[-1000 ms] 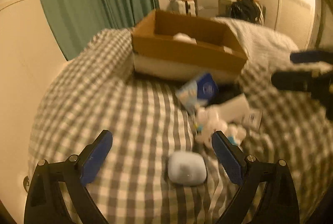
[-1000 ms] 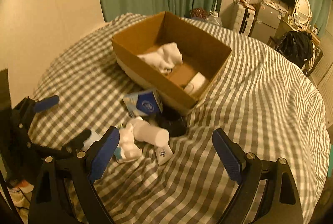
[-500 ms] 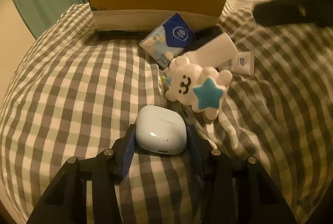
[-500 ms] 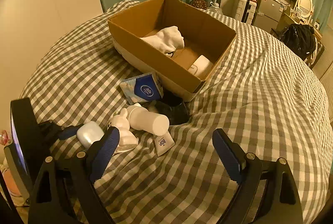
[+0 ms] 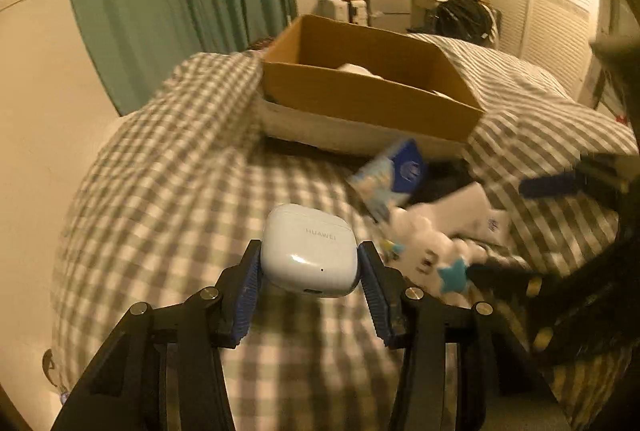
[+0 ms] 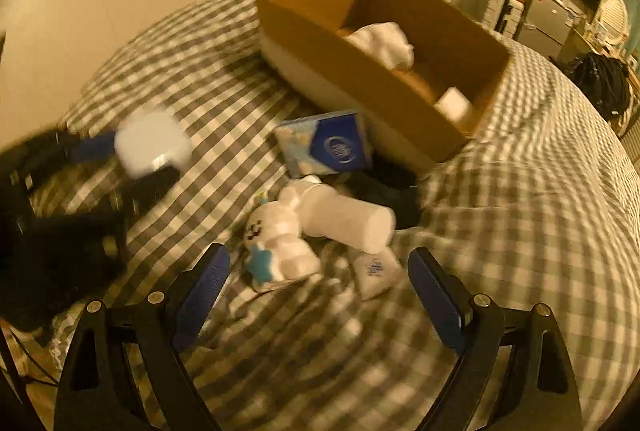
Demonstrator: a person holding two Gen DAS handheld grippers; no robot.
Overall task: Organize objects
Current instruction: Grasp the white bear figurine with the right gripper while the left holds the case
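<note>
While the left gripper (image 5: 310, 267) clamps its blue pads on the two sides of the white earbud case (image 5: 309, 254), carried just above the checked bed (image 5: 168, 199), the pickup step looks done and the carry to the cardboard box (image 5: 372, 99) at the bed's far side is in hand. Next, I judge, the case must travel over the box's near wall and be released inside. The right gripper (image 6: 318, 289) hangs with jaws wide apart and empty over the white plush toy (image 6: 276, 243), the white bottle (image 6: 344, 217) and a small tube (image 6: 376, 269), likely its next pick.
</note>
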